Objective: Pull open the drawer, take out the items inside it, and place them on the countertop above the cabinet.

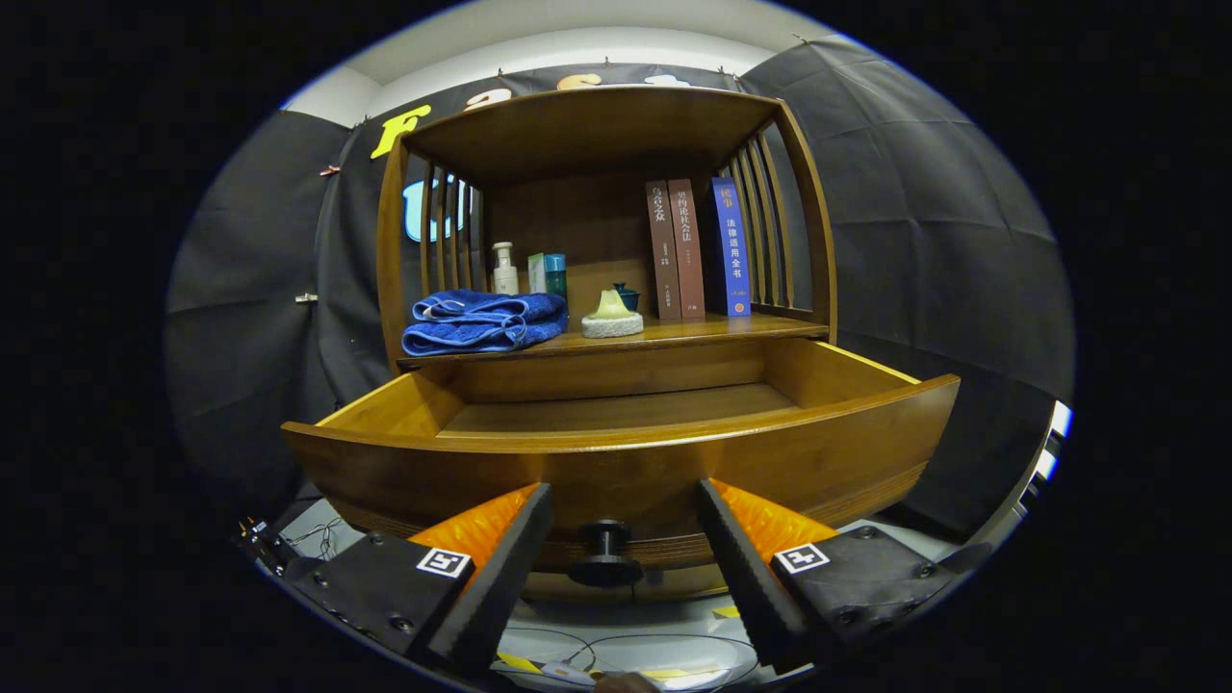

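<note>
The wooden drawer [616, 452] is pulled out toward me, and the part of its bottom that I see is bare. Its dark round knob [604, 553] sits on the front panel, between my fingers and untouched by either. My gripper [624, 510] is open, with its fingertips close to the drawer front on both sides of the knob. On the countertop [693, 332] above the drawer lie a folded blue towel [483, 322] and a pale green and white soap-like object [612, 316].
At the back of the countertop stand a white pump bottle [504, 269], small boxes [547, 273], a small dark bowl [627, 295] and three upright books [698, 248]. Slatted wooden sides and a shelf top [587, 120] enclose it. Cables [616, 650] lie on the floor below.
</note>
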`<state>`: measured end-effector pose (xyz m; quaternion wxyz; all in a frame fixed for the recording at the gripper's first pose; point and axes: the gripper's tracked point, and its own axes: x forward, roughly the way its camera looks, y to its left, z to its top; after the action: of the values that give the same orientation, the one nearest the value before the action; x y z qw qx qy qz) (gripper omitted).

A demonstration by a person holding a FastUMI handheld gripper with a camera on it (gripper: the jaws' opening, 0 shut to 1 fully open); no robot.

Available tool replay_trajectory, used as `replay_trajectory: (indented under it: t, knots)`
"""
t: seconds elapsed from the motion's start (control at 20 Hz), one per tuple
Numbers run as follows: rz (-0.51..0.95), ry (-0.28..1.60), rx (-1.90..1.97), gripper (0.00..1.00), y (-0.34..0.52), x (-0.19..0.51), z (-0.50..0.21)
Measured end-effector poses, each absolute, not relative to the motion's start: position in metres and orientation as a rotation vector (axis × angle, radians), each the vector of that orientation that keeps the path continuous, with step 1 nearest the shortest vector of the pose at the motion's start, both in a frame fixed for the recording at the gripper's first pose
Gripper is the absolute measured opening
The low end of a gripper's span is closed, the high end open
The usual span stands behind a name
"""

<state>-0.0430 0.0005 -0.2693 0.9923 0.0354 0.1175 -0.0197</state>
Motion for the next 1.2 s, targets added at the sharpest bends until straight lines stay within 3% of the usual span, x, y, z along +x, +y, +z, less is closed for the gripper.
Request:
replay_trajectory:
  t: [1.2]
  knots:
    - [-0.044, 0.238, 0.078, 0.98, -0.001, 0.121, -0.273]
